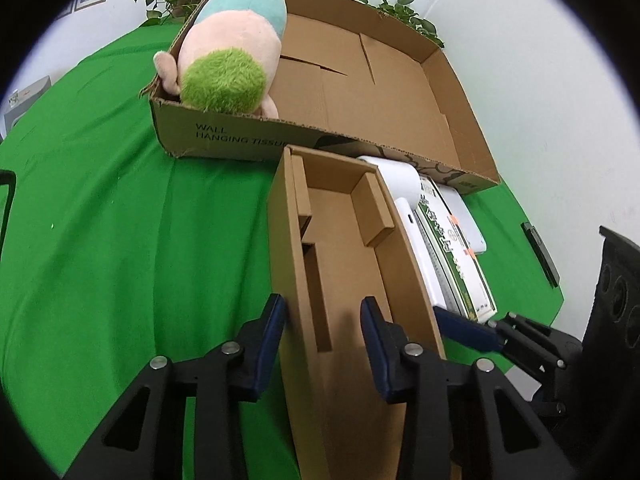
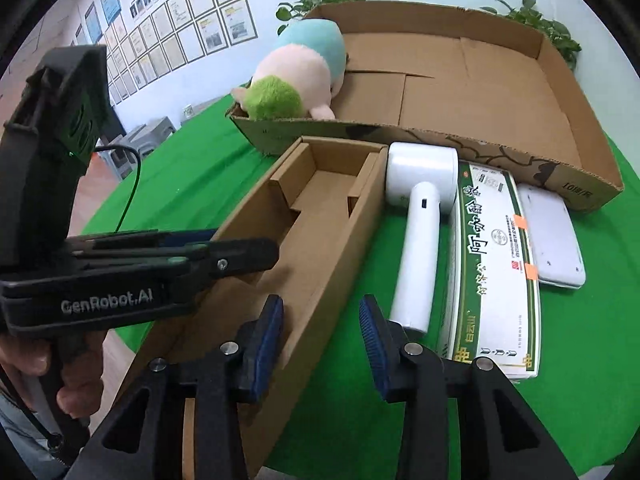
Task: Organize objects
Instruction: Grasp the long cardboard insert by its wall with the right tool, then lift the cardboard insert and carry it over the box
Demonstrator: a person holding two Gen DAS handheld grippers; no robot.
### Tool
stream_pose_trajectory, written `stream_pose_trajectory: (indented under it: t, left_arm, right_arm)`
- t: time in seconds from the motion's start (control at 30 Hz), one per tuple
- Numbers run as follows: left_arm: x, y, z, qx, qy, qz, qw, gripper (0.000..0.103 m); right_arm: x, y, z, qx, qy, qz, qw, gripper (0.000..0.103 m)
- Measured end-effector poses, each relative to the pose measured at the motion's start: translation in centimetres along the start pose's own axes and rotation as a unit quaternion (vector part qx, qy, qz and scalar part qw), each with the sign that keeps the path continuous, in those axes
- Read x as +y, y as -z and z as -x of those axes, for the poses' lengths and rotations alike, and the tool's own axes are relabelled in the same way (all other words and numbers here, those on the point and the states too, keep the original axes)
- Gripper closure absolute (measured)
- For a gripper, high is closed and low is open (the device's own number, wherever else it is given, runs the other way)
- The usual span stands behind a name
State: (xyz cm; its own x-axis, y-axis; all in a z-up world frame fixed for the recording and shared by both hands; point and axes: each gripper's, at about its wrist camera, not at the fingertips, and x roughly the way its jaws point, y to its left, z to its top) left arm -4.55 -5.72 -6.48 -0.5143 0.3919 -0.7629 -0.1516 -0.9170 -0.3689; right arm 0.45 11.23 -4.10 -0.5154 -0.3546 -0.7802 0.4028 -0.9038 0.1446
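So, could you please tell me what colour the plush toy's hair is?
Green, clearest in the left wrist view: plush toy.

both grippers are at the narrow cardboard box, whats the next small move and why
Probably close both grippers on the narrow box's long walls. The left gripper straddles the left wall, the right gripper straddles the right wall, and both are open. The box is empty; the big carton behind, holding only the plush toy, has room for it.
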Motion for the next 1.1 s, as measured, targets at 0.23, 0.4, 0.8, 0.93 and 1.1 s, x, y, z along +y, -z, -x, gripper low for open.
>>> stream_pose_trajectory:
  t: [0.23, 0.4, 0.8, 0.93, 1.1]
  left_arm:
    - [0.3, 1.9, 1.2, -0.005, -0.002, 0.013, 0.9999, 0.082]
    - [0.2, 2.9, 1.7, -0.013, -0.009, 0.037, 0.9992, 0.084]
    - [-4.2, 1.7, 3.4, -0.064, -0.051, -0.023, 0.9964, 0.086]
    - [-6.3, 0.6, 4.6, -0.112, -0.061, -0.053, 0.9905, 0.088]
    - [-8.4, -1.6, 5.4, -0.148, -0.053, -0.082, 0.9841, 0.088]
  right_arm:
    - [1.3, 0.8, 0.6, -0.004, 0.011, 0.021, 1.0, 0.075]
    - [1.1, 1.2, 1.2, -0.003, 0.012, 0.006, 1.0, 0.087]
    - [-0.9, 0.6, 4.1, -0.074, 0.017, -0.022, 0.997, 0.094]
    - [-2.0, 0.3, 5.9, -0.112, 0.017, -0.036, 0.993, 0.094]
    - [-3.2, -1.3, 8.2, -0.153, 0.024, -0.041, 0.987, 0.094]
